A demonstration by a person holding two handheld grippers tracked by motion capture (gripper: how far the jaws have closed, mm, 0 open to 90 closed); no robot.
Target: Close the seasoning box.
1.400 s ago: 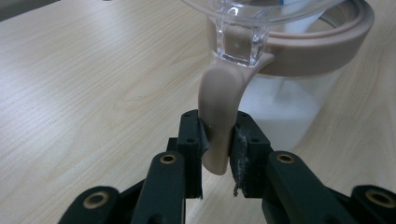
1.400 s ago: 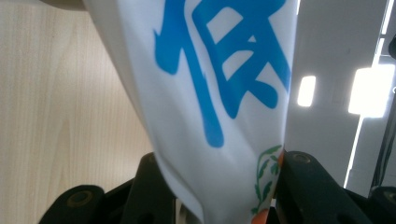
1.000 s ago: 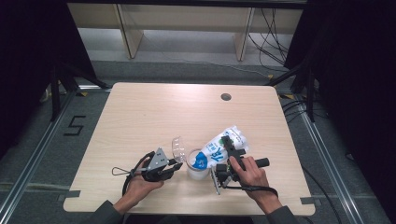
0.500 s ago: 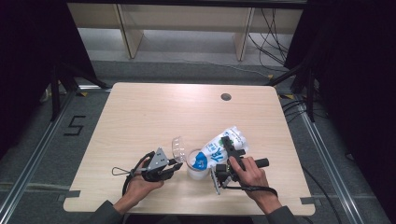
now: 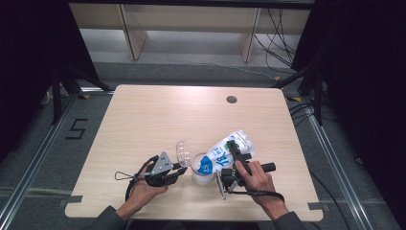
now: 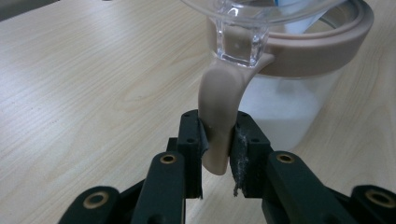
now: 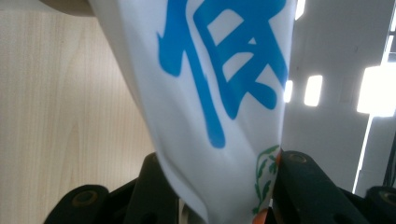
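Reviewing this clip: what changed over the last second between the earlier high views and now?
Nothing visibly changed. The left gripper stays clamped on the beige handle of the clear container, and the right gripper still holds the white bag tipped over the container's mouth. Both hands kept their places.

one white bag [image 5: 225, 154]; one clear jar [image 5: 201, 167], two claws [image 5: 181, 169]

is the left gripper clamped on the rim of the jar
No, the left gripper pinches the beige handle that curves down below the jar rim, not the rim itself.
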